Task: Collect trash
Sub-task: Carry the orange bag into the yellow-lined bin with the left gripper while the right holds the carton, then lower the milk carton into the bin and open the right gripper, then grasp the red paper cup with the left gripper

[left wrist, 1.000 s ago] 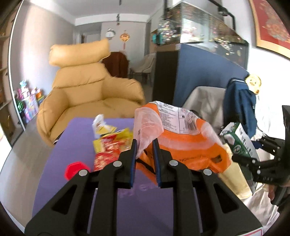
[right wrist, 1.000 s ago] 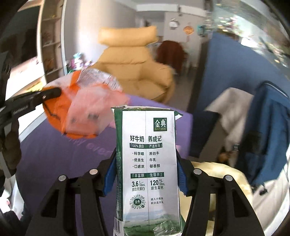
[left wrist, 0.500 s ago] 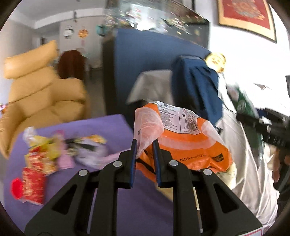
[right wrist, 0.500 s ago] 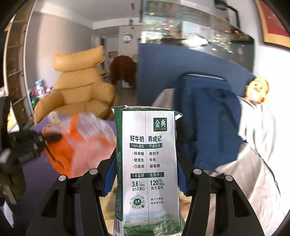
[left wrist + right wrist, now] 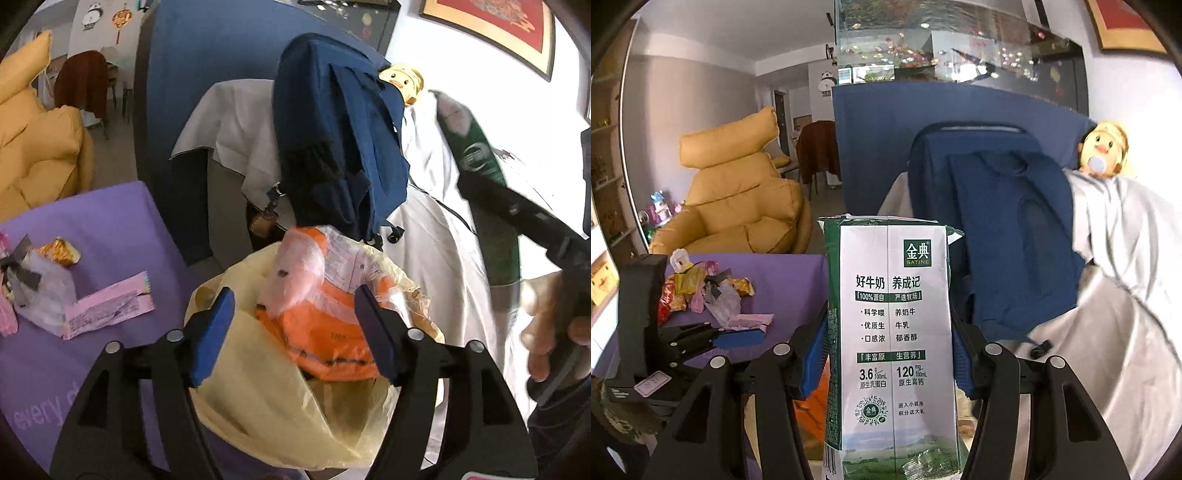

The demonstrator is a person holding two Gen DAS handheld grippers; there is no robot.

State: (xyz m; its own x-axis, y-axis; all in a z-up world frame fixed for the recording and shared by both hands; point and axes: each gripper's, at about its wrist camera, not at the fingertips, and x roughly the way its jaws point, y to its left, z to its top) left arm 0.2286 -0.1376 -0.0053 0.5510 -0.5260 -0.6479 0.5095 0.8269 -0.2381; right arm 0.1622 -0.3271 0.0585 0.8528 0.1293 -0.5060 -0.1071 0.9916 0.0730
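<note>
My left gripper [image 5: 295,332] is open over a pale yellow trash bag [image 5: 266,391] at the purple table's edge. An orange and clear plastic wrapper [image 5: 325,302] lies in the bag's mouth between the spread fingers, no longer pinched. My right gripper [image 5: 886,354] is shut on a green and white milk carton [image 5: 890,332], held upright; the carton also shows blurred in the left wrist view [image 5: 487,192] at the right. The left gripper shows at the lower left of the right wrist view [image 5: 701,339].
Several wrappers lie on the purple table: a pink one [image 5: 110,314], a clear bag [image 5: 40,295], a gold one [image 5: 59,251], and a pile [image 5: 701,288]. A blue backpack [image 5: 340,140] and white cloth [image 5: 443,240] lie behind the bag. A yellow armchair [image 5: 738,192] stands beyond.
My left gripper swung right to the yellow bag, opened and let go of the orange wrapper, which now rests in the bag. My right gripper still holds the carton and turned right.
</note>
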